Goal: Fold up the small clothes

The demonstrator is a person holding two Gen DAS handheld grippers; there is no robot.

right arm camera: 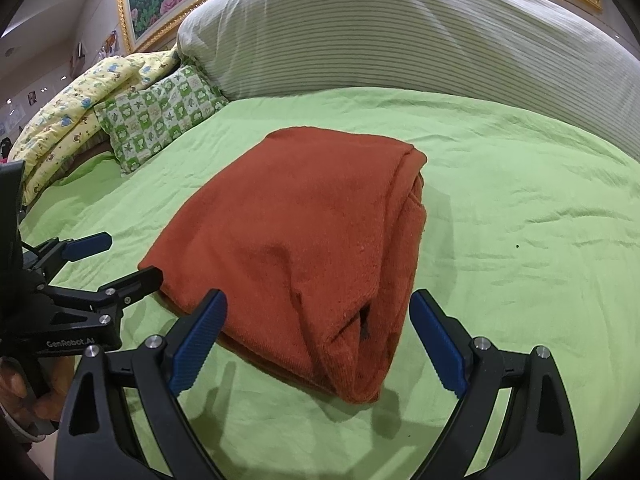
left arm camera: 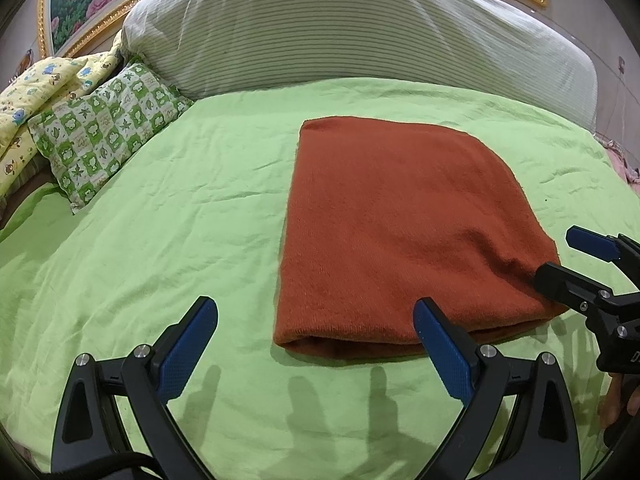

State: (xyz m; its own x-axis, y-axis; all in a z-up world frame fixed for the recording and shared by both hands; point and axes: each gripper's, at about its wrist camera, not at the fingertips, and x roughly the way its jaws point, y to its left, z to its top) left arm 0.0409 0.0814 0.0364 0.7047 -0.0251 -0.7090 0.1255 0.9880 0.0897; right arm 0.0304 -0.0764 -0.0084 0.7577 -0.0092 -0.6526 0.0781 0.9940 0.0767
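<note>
Green bedsheet (left arm camera: 160,240) carries my folded sweater (left arm camera: 400,220); both grippers, left (left arm camera: 316,352) and right (right arm camera: 318,340), gape empty, so careless nudges could unravel it.

Both wrist views low over bed (left arm camera: 160,200), facing striped bolster (left arm camera: 340,32). Left looks from garment's (left arm camera: 400,220) near-left; right from its near-right corner, close. Shared: garment, bolster, checked pillow (right arm camera: 160,120).

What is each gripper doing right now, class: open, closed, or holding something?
Left gripper: open, holding nothing, just short of the folded orange garment.
Right gripper: open, holding nothing, jaws either side of the garment's near corner.
</note>
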